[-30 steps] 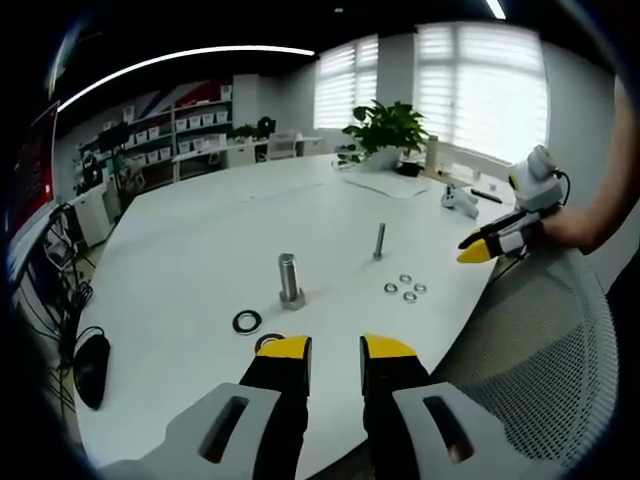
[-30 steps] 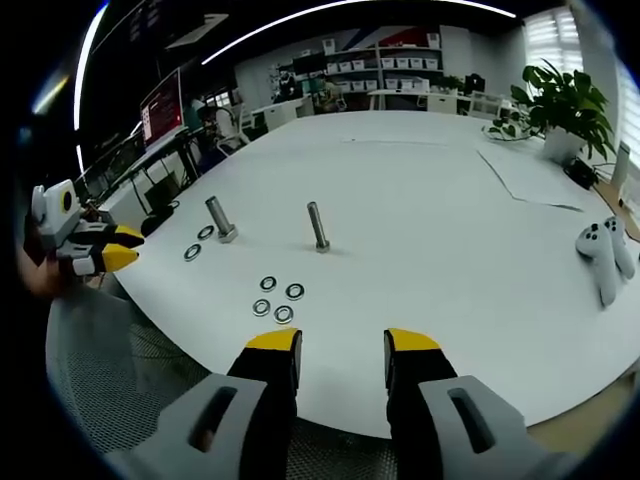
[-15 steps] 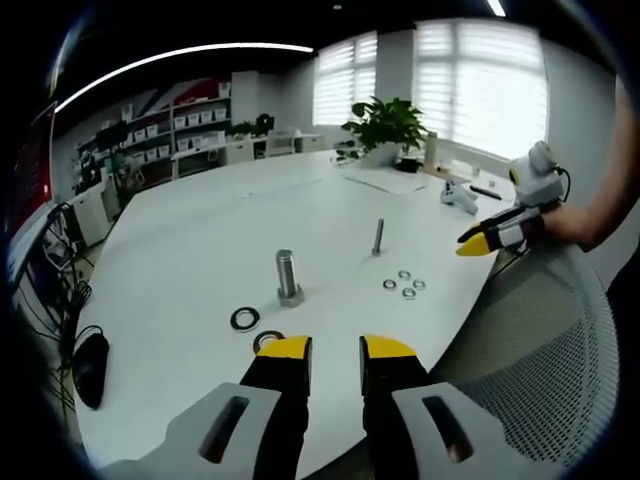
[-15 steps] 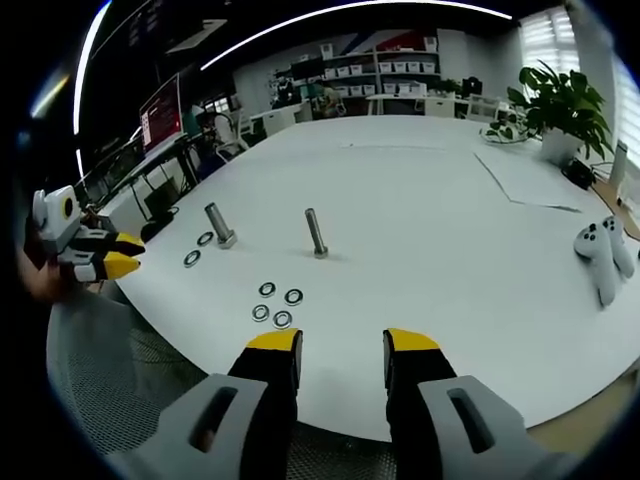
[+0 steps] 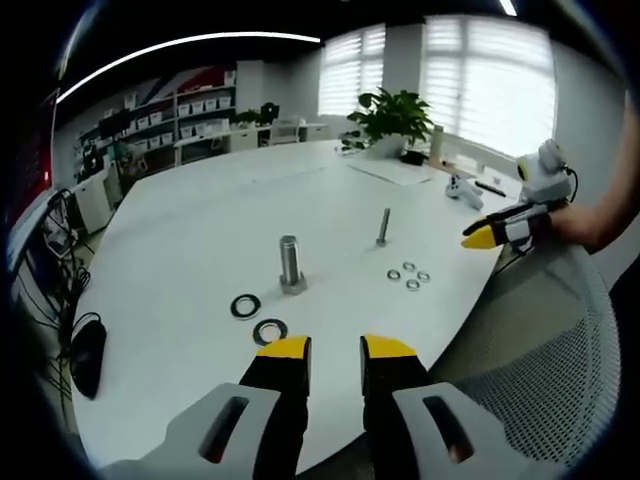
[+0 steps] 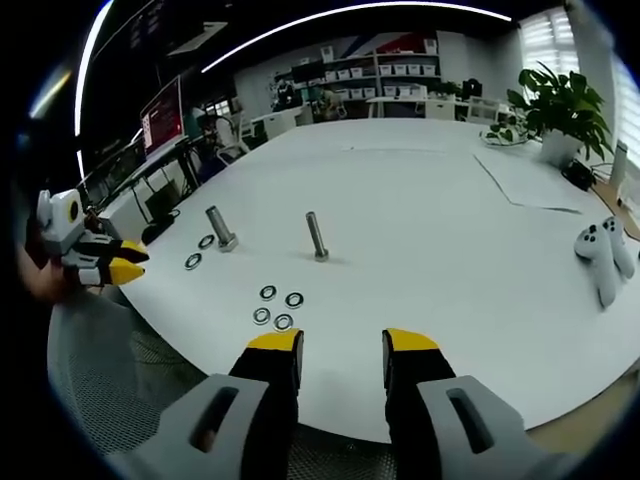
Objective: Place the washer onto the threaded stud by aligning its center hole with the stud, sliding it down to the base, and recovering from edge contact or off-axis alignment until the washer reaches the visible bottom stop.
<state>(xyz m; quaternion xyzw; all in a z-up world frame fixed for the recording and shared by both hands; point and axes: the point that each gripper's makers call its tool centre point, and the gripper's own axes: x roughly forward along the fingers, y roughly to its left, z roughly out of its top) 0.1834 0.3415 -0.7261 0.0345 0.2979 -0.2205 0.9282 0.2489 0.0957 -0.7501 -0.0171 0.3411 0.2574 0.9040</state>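
Note:
On the white table a thick stud (image 5: 290,265) stands upright on its head, with two dark large washers (image 5: 245,306) (image 5: 269,331) lying in front of it. A thin stud (image 5: 384,227) stands farther right, beside a cluster of small washers (image 5: 408,275). My left gripper (image 5: 335,350) is open over the table's near edge, just short of the closer large washer, holding nothing. In the right gripper view the thin stud (image 6: 317,238), the thick stud (image 6: 219,229) and the small washers (image 6: 274,307) lie ahead of my open, empty right gripper (image 6: 335,345).
A white game controller (image 6: 603,258) and a sheet of paper (image 6: 528,178) lie at the table's right. A potted plant (image 6: 563,115) stands behind them. A grey mesh chair back (image 5: 545,350) sits between the grippers. Shelves line the far wall.
The left gripper view has risen and tipped slightly, so the thick stud and large washers sit lower and clearer in it. The right gripper view has barely shifted. Nothing on the table has moved.

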